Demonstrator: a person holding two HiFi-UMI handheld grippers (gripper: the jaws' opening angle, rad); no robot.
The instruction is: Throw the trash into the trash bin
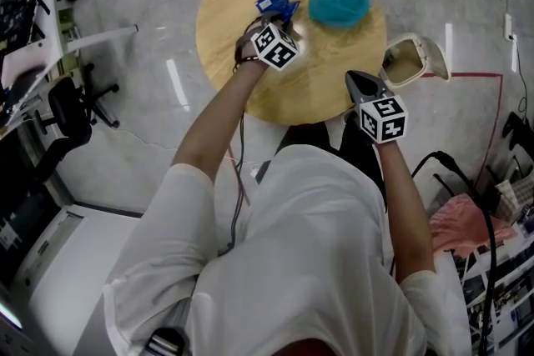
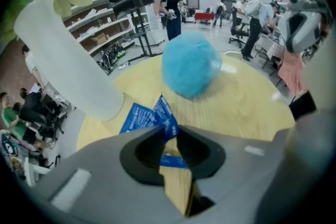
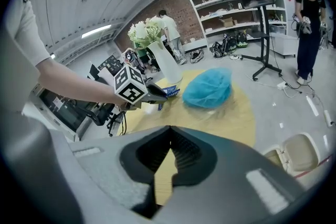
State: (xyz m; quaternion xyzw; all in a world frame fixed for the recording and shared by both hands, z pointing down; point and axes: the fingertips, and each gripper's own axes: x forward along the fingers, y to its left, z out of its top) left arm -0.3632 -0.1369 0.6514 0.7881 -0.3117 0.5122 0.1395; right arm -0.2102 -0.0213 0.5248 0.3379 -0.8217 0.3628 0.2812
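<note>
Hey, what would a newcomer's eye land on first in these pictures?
A fluffy teal cap sits on the round wooden table, toward its far side. Beside it, the left gripper has its jaws pinched on a blue wrapper, near a white vase of flowers. On the floor to the table's right stands a trash bin with its lid open.

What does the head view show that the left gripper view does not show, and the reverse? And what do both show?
Only the head view: the person's white shirt and the office chair on the floor. Only the left gripper view: the left gripper shut on the blue wrapper, seen close, and people standing in the room behind. Both: the round wooden table, the teal fluffy ball, the wrapper and the right gripper.
</note>
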